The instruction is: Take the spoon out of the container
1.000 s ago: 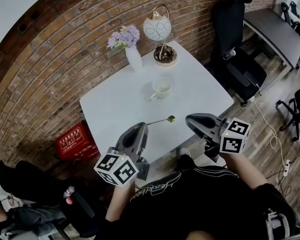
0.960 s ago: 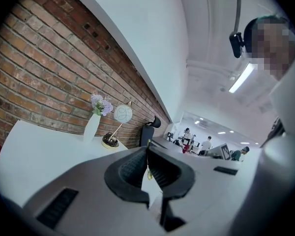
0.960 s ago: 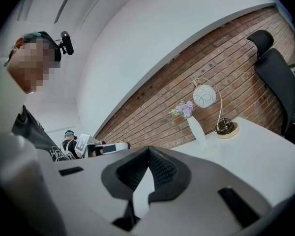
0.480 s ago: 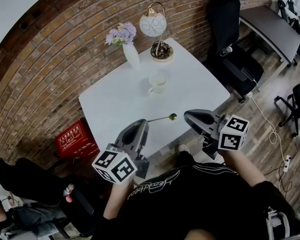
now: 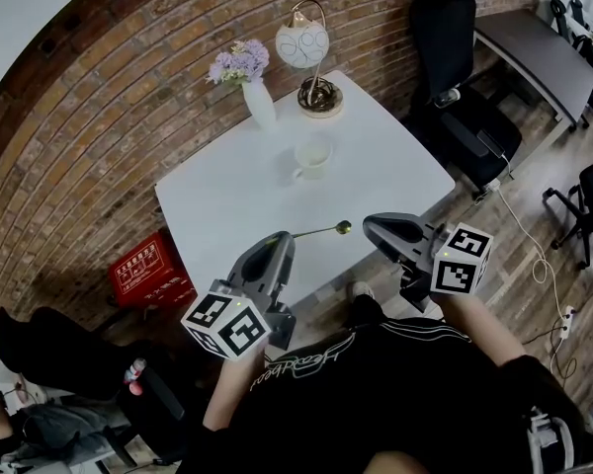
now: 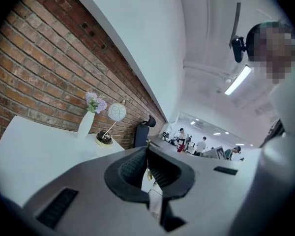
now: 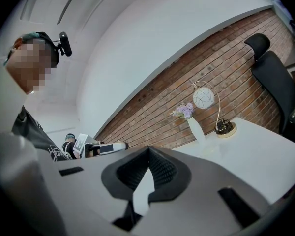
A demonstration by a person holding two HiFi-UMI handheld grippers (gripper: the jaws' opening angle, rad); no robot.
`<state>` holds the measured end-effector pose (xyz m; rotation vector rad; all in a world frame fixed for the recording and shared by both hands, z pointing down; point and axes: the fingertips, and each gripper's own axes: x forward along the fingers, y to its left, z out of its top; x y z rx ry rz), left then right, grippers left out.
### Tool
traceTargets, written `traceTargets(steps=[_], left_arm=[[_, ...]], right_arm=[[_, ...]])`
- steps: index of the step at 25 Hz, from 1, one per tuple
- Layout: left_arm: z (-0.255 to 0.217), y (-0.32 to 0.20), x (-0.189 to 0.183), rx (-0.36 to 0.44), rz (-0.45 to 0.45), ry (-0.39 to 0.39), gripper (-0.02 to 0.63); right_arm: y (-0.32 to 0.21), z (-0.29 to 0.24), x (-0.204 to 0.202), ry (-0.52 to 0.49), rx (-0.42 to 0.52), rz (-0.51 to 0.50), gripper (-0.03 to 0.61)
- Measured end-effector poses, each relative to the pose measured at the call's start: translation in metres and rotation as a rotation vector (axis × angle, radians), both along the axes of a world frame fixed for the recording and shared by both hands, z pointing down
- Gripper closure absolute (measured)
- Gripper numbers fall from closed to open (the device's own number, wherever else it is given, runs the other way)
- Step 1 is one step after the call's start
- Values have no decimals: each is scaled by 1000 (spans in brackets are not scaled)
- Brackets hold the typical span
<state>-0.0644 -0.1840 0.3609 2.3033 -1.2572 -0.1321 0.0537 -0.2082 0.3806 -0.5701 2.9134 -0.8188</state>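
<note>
1. The thin gold-coloured metal spoon [image 5: 319, 232] is out of the white ceramic cup [image 5: 314, 156]. It lies roughly level over the near part of the white square counter [image 5: 227, 205], well apart from the cup.
2. The left gripper [image 5: 280, 241] holds the spoon by the end of its handle, and its black ribbed fingers [image 6: 132, 168] are clenched on the slim metal. The handle shows as a gold sliver in the seam between them in the left gripper view.
3. The spoon's small dark bowl points right, toward the right gripper [image 5: 374, 230], and stops just short of it — the two do not touch.
4. The right gripper's fingers [image 7: 160, 168] are pressed together at the tips with nothing between them. It hovers at the counter's near right edge.
5. The cup stands upright near the middle of the counter, its handle turned to the near left.
6. At the far corner stand a white vase of purple flowers [image 5: 259, 104] and, to its right, a brass arc lamp with a white globe shade [image 5: 303, 45].
7. On the floor to the left of the counter sits a red plastic crate [image 5: 148, 275] — to the right, against the brick wall, a black office chair [image 5: 469, 117].
</note>
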Motion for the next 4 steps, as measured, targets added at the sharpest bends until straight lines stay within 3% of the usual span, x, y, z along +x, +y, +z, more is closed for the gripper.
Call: traceTargets(steps=[4], left_arm=[[0, -3, 0, 6, -3, -19, 606]], right_arm=[[-4, 2, 0, 2, -1, -5, 581]])
